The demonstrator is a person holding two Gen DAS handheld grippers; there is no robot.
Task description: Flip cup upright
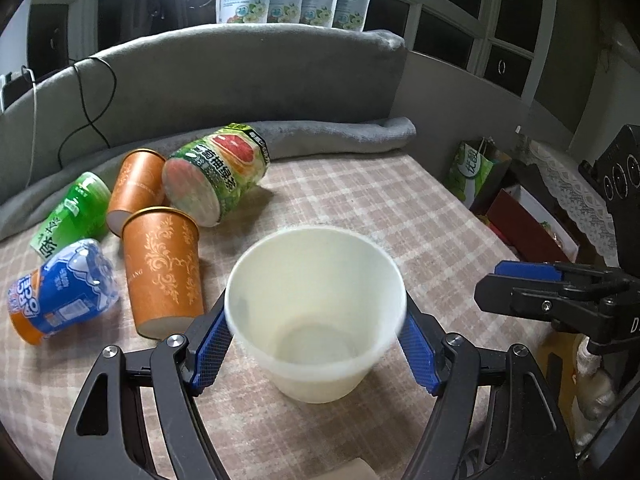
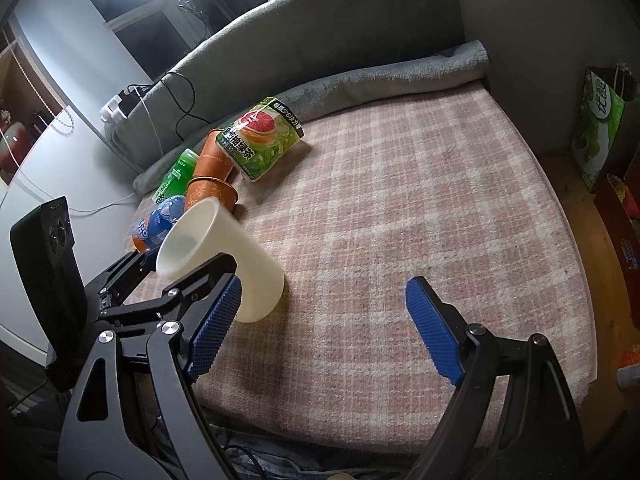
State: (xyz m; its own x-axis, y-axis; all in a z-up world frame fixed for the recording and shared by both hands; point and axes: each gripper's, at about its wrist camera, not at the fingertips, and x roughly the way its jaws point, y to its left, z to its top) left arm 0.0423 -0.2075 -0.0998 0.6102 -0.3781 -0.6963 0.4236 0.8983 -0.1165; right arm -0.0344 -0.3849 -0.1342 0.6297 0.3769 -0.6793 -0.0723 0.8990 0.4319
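Observation:
A plain white cup (image 1: 316,312) sits between the blue fingers (image 1: 210,354) of my left gripper (image 1: 314,354), mouth up and tilted toward the camera. The pads press its sides. In the right wrist view the same cup (image 2: 224,260) leans left, its base low against the plaid cloth (image 2: 400,220), held by the left gripper (image 2: 188,264). My right gripper (image 2: 320,328) is open and empty over the cloth, to the right of the cup. It also shows in the left wrist view (image 1: 520,276).
Several cups lie in a pile at the left: two orange ones (image 1: 160,268), a green one (image 1: 74,216), a blue one (image 1: 60,288) and a grapefruit-print one (image 1: 220,176). A grey sofa back (image 1: 240,80) and rolled blanket (image 1: 340,136) border the far side. Bags (image 1: 472,172) stand right.

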